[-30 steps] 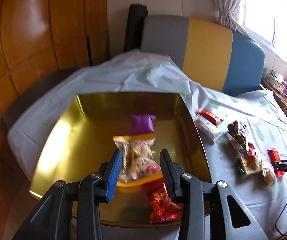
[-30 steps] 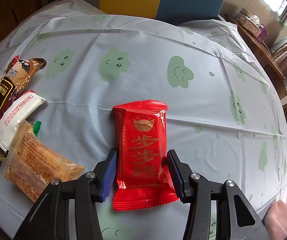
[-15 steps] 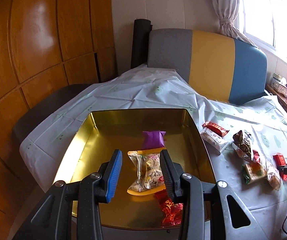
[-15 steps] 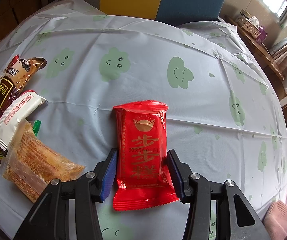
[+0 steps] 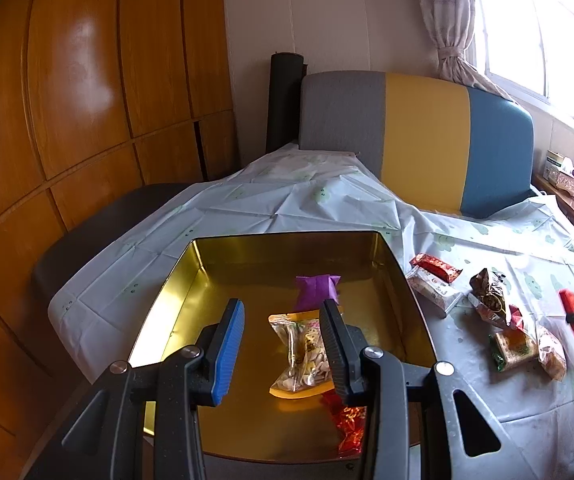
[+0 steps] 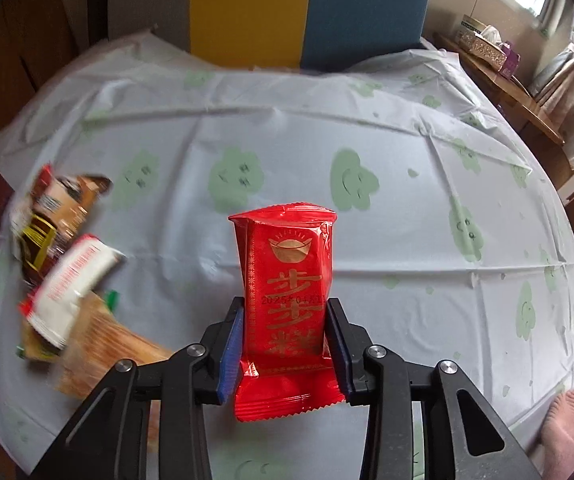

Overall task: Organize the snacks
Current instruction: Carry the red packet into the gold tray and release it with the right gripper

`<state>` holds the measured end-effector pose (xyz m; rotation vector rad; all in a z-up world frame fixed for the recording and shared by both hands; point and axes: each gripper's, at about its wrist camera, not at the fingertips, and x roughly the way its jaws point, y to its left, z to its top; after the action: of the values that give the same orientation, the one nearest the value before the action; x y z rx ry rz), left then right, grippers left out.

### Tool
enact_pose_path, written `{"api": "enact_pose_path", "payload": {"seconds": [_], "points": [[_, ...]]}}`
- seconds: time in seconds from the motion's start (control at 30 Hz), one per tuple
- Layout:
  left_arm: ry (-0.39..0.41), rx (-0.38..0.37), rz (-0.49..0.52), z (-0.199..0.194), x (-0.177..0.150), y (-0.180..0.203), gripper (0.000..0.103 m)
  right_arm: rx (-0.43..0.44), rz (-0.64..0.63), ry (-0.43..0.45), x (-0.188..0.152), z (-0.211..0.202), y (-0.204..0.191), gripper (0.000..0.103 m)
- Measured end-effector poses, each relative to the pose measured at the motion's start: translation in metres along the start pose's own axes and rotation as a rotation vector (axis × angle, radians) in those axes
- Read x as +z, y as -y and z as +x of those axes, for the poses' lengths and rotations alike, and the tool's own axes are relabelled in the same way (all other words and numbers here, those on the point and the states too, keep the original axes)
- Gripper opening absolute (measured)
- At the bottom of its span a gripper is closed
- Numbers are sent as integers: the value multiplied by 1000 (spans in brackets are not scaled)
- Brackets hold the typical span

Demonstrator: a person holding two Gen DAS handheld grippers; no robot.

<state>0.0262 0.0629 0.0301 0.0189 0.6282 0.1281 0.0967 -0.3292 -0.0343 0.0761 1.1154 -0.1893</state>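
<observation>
Above the gold tin (image 5: pixel 175 300) at the left of the table, the left gripper (image 5: pixel 283 344) hovers with its jaws parted and empty; below it lie a clear packet (image 5: pixel 303 350) with its long axis running away from the camera, a purple packet (image 5: pixel 317 286) and a red foil one (image 5: pixel 349 424). Further right, loose snacks (image 6: pixel 63 256) lie blurred on the cloud-print cloth (image 6: pixel 407 160); the right gripper (image 6: pixel 285 336) has just closed its jaws and now clamps the red packet (image 6: pixel 287 280) by its long sides, lengthwise along the fingers, far end pointing away and lifted off the cloth.

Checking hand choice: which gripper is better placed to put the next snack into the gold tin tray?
Right. The right gripper has just closed on the red foil snack packet; the left gripper hangs empty above the gold tin tray.
</observation>
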Motion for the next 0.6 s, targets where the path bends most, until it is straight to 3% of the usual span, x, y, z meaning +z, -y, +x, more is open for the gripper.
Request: {"api": "enact_pose_path", "payload": {"seconds": [0.23, 0.43, 0.6], "points": [[2, 5, -16, 1, -1, -7, 39, 196, -122, 89, 18, -42, -88, 39], [13, 19, -28, -1, -1, -15, 39, 378, -266, 97, 21, -63, -188, 39], [12, 31, -41, -1, -3, -23, 39, 463, -364, 88, 22, -71, -264, 39]]}}
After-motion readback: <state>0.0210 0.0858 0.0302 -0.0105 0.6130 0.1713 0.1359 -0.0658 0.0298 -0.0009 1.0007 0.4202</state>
